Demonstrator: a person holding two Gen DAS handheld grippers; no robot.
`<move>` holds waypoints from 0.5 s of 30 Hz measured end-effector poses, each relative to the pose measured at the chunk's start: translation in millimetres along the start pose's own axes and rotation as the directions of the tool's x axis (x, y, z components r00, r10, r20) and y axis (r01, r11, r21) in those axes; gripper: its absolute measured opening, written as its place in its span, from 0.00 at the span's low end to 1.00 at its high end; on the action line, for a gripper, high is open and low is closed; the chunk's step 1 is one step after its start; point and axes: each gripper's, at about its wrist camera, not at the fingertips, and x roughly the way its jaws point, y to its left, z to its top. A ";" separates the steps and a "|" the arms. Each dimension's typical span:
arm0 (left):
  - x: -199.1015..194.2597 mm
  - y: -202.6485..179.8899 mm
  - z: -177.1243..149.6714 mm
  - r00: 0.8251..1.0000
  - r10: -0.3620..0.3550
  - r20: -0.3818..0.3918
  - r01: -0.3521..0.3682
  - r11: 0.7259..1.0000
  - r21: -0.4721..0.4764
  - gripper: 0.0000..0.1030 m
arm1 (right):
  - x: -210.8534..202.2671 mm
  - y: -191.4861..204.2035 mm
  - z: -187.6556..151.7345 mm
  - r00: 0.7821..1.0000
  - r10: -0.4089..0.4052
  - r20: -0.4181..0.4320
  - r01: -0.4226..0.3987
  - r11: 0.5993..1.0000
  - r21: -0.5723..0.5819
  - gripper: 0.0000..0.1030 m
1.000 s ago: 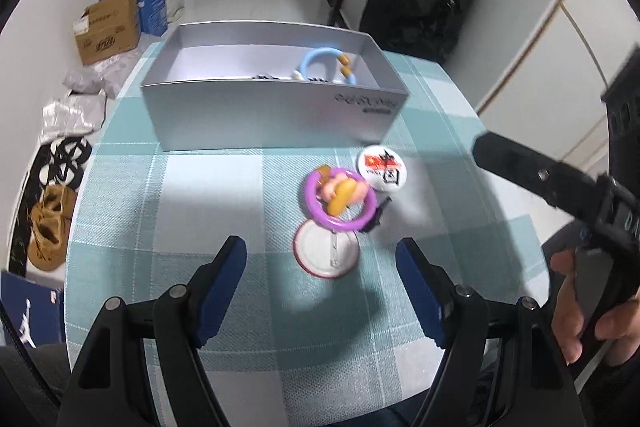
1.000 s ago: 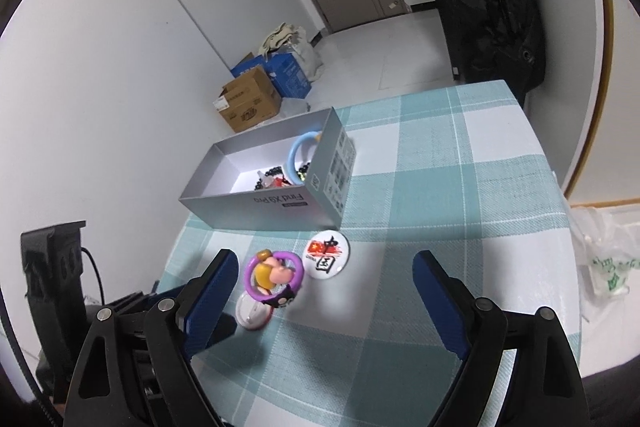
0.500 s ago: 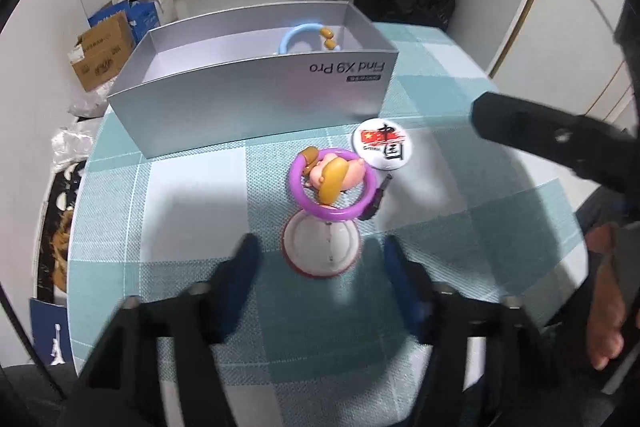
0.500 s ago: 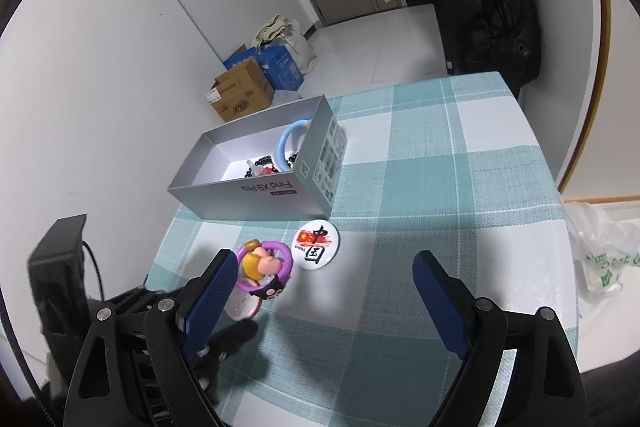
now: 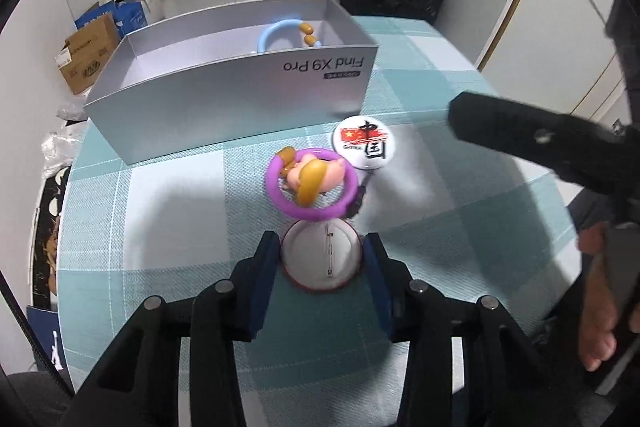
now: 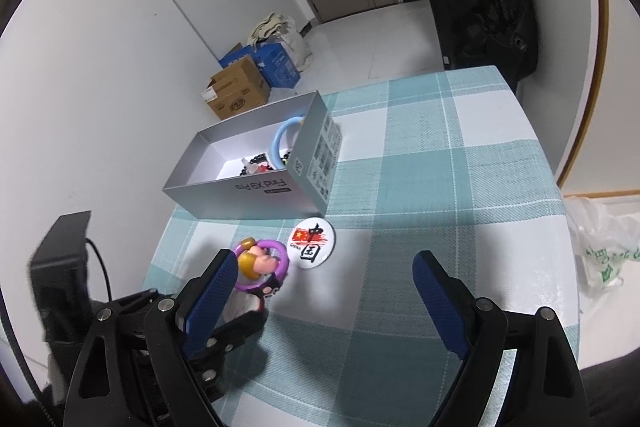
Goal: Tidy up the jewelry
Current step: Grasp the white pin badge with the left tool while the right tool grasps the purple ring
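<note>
While my left gripper (image 5: 322,259) closes its blue pads round the upturned badge (image 5: 322,254) — the one lying pin-side up on the checked tablecloth (image 5: 168,227), just in front of the purple ring with its little figure (image 5: 311,183) — I reckon the risk lies in how flat and thin that disc is. The pads sit at its two edges, and I cannot tell whether they press yet. If they ride over the rim instead of biting, the badge could skid forward into the purple ring, which it touches or nearly touches, and knock it toward the flag badge (image 5: 365,143) beside it. A tilted pinch might flip the disc, or the pin on its back might snag. My right gripper (image 6: 324,303) hangs wide apart with nothing between its fingers, over bare cloth near the flag badge — close enough that the two tools could bump if I swing the left toward the grey box (image 5: 224,107), where a blue ring (image 5: 276,35) and beads already lie.
</note>
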 end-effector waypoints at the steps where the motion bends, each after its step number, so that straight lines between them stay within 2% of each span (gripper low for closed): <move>1: -2.8 -0.2 0.0 1.000 -0.009 0.005 0.009 1.000 0.000 0.36 | 0.0 0.0 0.2 1.000 -0.004 0.000 0.004 1.000 0.000 0.87; 9: -19.1 7.5 0.7 0.988 -0.152 0.007 0.152 0.987 -0.050 0.36 | 1.2 -3.7 -0.9 1.000 -0.021 -0.006 0.021 1.000 0.010 0.87; 15: -34.4 19.0 -0.4 0.978 -0.204 0.039 0.207 0.974 -0.097 0.36 | 3.2 -2.2 -2.2 1.000 0.017 -0.016 -0.017 1.000 0.013 0.87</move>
